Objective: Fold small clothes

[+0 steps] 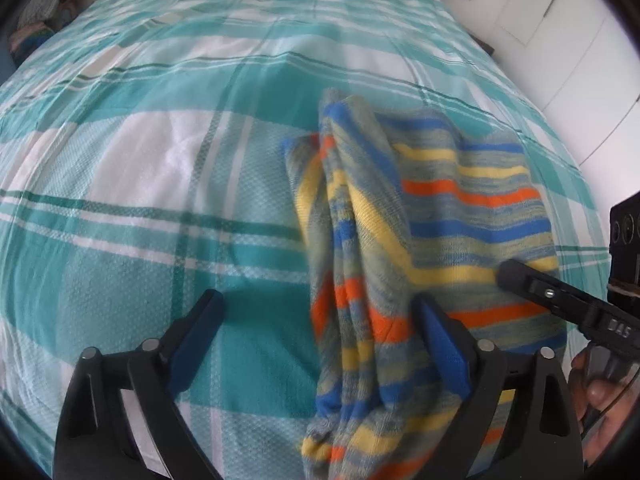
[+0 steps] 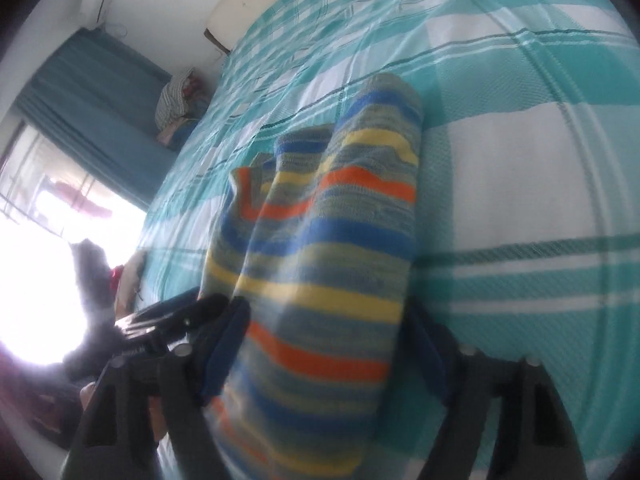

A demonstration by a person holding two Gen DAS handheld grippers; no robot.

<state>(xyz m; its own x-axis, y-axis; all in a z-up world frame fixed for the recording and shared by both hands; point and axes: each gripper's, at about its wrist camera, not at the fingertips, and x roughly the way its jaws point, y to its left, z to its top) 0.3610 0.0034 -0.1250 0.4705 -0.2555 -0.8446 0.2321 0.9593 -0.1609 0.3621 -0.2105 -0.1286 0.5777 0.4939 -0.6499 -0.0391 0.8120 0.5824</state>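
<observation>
A small knitted garment (image 1: pixel 432 216) with blue, yellow, orange and grey stripes lies folded lengthwise on the teal and white checked bedspread (image 1: pixel 160 160). My left gripper (image 1: pixel 320 316) hovers over its near left part. Its jaws stand wide, with one finger over the sheet and the other over the knit, gripping nothing. One of the right gripper's fingers (image 1: pixel 520 280) rests on the garment's right edge. In the right wrist view the garment (image 2: pixel 320 248) runs between the fingers of my right gripper (image 2: pixel 326 328). The jaws stand apart and blur hides any pressing. The left gripper (image 2: pixel 160 332) shows at lower left.
A heap of bedding (image 2: pixel 180 100) sits beside the far side of the bed (image 2: pixel 520 160). Behind it hangs a teal curtain (image 2: pixel 92 92) next to a bright window (image 2: pixel 48 260). White cupboard doors (image 1: pixel 560 40) stand past the bed's right edge. A person's hand (image 1: pixel 600 392) holds the right gripper.
</observation>
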